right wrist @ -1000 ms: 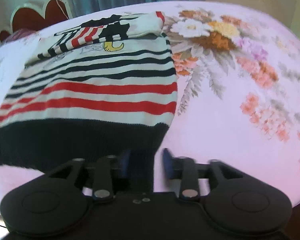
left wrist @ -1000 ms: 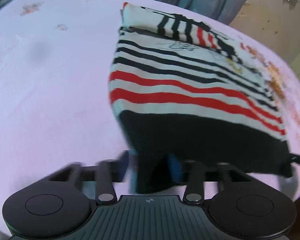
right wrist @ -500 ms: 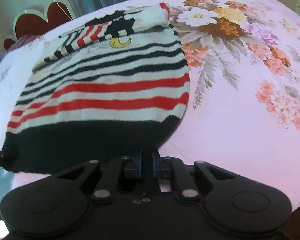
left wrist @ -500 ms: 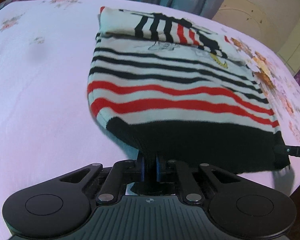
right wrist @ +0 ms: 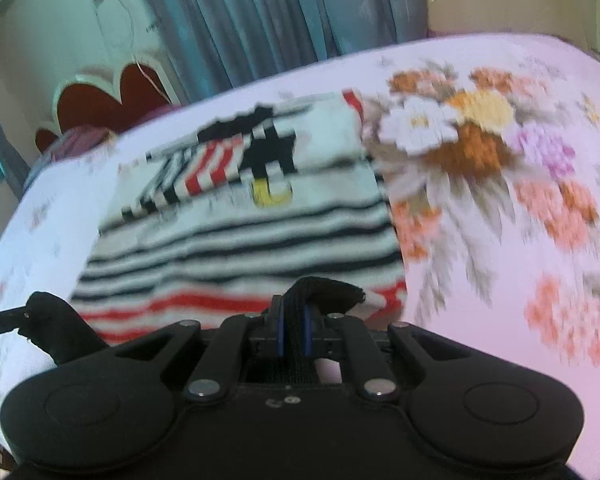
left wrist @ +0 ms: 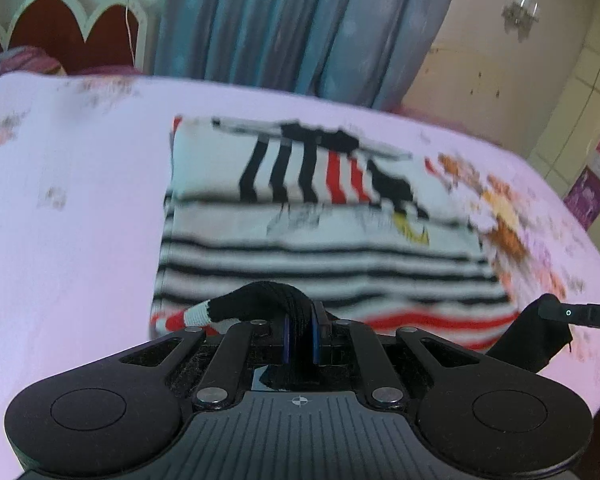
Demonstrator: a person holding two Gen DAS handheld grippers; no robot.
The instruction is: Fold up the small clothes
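Left wrist view shows your left gripper (left wrist: 300, 334) clenched on the black knitted hem of the white, black and red striped sweater (left wrist: 320, 248), the pinched cloth humped up between the blue pads at lower centre. Right wrist view shows your right gripper (right wrist: 294, 330) clamped on the same black hem near its other corner, lower centre of that frame. You hold the two ends of the hem, raised off the pink floral bedsheet (left wrist: 72, 216), while the sweater's body lies flat ahead of both tools, running toward the top of each frame where the folded sleeves (left wrist: 312, 168) sit. The fold likely turns on carrying both corners straight forward along that line, level with each other, neither hand being nearer
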